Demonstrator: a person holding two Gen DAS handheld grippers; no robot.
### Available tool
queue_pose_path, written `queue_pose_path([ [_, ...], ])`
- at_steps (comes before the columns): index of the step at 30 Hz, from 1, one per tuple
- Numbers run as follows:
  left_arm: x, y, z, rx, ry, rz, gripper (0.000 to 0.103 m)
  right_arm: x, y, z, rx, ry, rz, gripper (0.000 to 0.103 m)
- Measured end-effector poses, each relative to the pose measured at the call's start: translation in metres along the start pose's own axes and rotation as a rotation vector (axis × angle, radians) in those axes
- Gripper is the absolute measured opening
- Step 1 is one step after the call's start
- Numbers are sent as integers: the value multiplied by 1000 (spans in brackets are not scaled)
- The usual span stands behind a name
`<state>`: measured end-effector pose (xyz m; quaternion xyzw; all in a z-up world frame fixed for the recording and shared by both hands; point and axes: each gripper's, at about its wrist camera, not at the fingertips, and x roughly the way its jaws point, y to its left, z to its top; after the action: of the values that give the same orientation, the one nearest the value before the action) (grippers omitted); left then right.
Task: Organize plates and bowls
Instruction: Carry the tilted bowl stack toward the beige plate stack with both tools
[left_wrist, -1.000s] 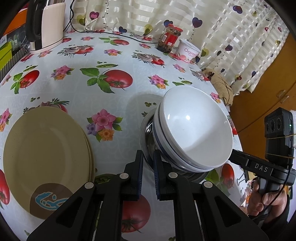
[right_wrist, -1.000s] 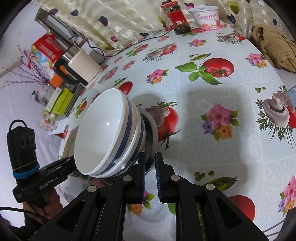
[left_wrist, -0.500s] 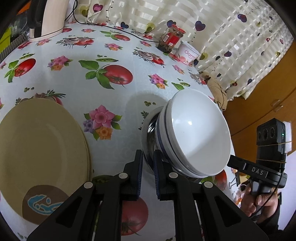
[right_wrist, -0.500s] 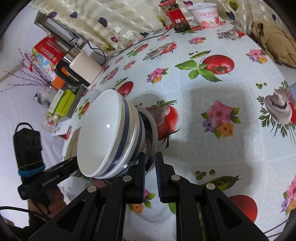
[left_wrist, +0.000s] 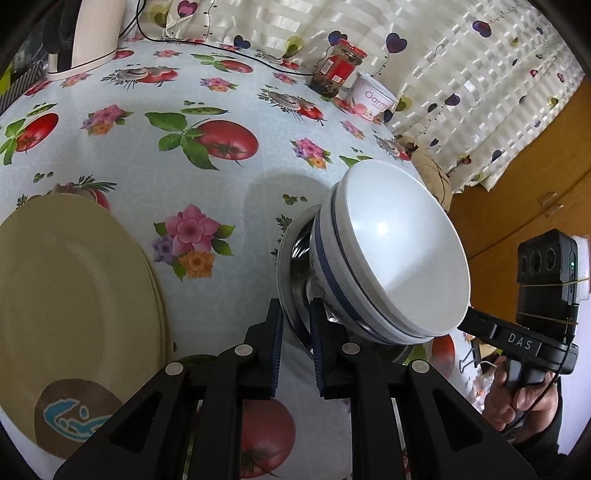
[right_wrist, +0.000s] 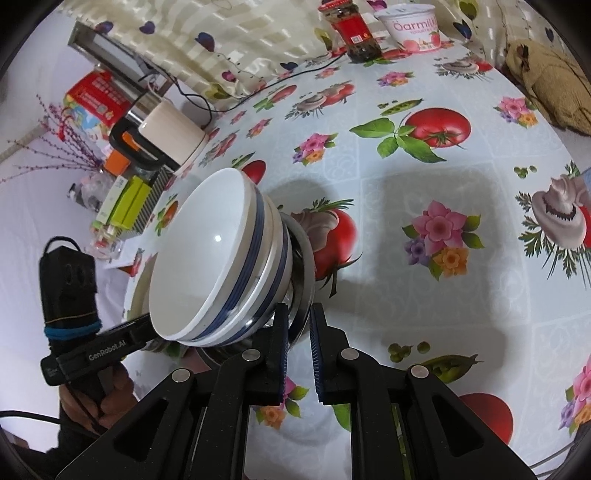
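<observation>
Two grippers pinch the steel bowl (left_wrist: 295, 295) rim, lower centre: left gripper (left_wrist: 295, 347) has just been loosening, right gripper (right_wrist: 298, 349) clamped. Tilted white bowls (left_wrist: 402, 254) could slide out.

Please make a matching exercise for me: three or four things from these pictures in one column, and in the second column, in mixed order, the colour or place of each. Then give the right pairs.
Things:
1. stacked bowls
2. stacked plates
3. jar
4. yogurt tub

Descriptions:
A. beige, lying flat on the tablecloth, with a brown and blue mark
B. red lid and red label, at the far edge near the curtain
C. white with blue stripes, sitting in a metal bowl
D. white with pink print, beside the jar

Pairs: 1-C, 2-A, 3-B, 4-D
</observation>
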<state>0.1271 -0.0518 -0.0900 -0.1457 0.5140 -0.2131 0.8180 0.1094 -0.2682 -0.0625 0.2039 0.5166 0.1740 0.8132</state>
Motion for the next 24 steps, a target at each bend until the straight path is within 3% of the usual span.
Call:
queue_pose_path([
  [24,-34,0,1,3,-57,62,15,-8,21,6,-60,-26,15,11],
])
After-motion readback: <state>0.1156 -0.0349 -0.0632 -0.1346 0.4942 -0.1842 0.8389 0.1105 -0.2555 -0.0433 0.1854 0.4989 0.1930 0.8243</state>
